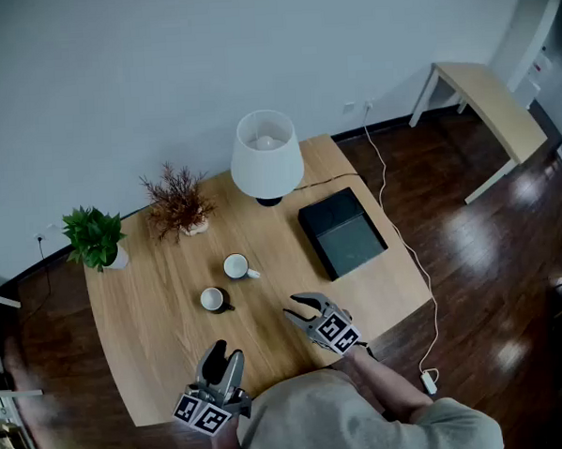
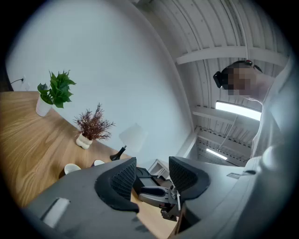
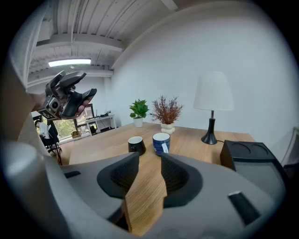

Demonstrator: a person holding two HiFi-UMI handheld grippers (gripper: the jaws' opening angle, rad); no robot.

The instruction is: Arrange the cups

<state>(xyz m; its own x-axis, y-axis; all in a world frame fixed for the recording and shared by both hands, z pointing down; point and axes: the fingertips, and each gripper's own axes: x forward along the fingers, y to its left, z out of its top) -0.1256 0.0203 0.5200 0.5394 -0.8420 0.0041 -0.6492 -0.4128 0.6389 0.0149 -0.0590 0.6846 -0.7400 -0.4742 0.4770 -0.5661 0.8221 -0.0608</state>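
Two cups stand side by side near the middle of the wooden table (image 1: 155,338): a black cup (image 1: 213,299) (image 3: 135,144) and a blue cup (image 1: 236,266) (image 3: 161,142) with a white inside. My right gripper (image 1: 301,309) (image 3: 150,170) hovers over the table in front of them, open, and only bare tabletop shows between its jaws. My left gripper (image 1: 222,355) (image 2: 152,175) is held near the table's front edge, clear of the cups, open and holding nothing. In the left gripper view both cups (image 2: 72,168) sit small at the lower left.
A white-shaded lamp (image 1: 266,159) stands at the back of the table, with a black square tray (image 1: 342,232) to its right. A dried plant in a white vase (image 1: 179,205) and a green potted plant (image 1: 96,240) sit at the back left. A lamp cord (image 1: 394,232) runs off the right edge.
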